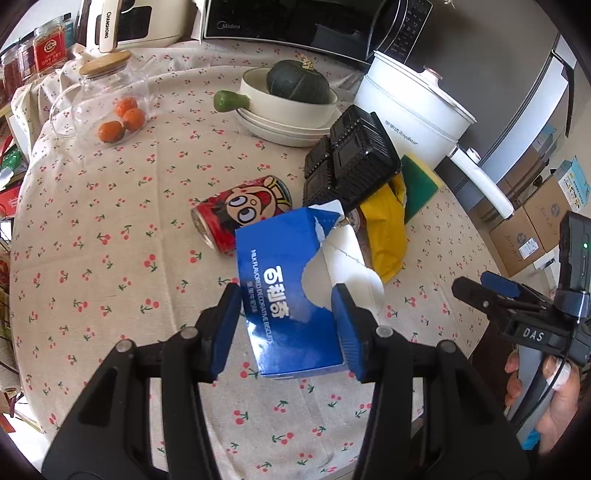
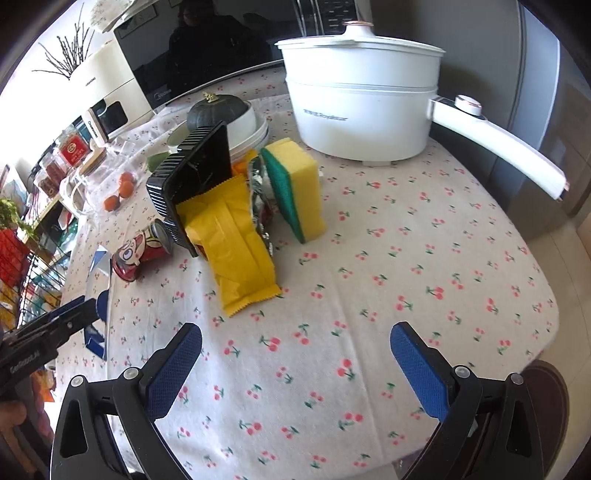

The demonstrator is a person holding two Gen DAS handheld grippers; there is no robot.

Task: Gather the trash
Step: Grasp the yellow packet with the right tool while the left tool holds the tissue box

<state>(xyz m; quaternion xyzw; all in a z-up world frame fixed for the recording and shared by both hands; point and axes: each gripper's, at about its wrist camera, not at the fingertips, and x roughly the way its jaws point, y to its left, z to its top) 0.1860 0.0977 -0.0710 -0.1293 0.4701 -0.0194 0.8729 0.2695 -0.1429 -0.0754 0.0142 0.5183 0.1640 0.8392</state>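
Round table under a cream cloth printed with red cherries, carrying everything listed below.

Black microwave oven, standing at the far edge beside a cream appliance.

White electric cooking pot with lid and long white handle, sitting at the far right side of the cloth.

Cream saucepan with a green handle, resting on stacked cream plates and holding a dark green squash.

Clear glass jar with a wooden lid, standing at the left with small orange fruits just beside it (inside or behind the glass, I cannot tell).

Black ribbed plastic food tray, leaning tilted over the yellow wrapper.

Torn blue cardboard biscuit box with white lettering, being held tilted just above the cloth; its ripped white flap is sticking out to the right.

Yellow crinkle-edged snack wrapper, lying flat with its upper end tucked under the tray.

Yellow sponge with a green scouring face, standing on edge near the wrapper.

Red drink can with a cartoon face, lying on its side just behind the box.

Left gripper: blue pads are pinching the biscuit box on both sides.

Right gripper: jaws are standing spread wide over bare cloth, holding nothing.
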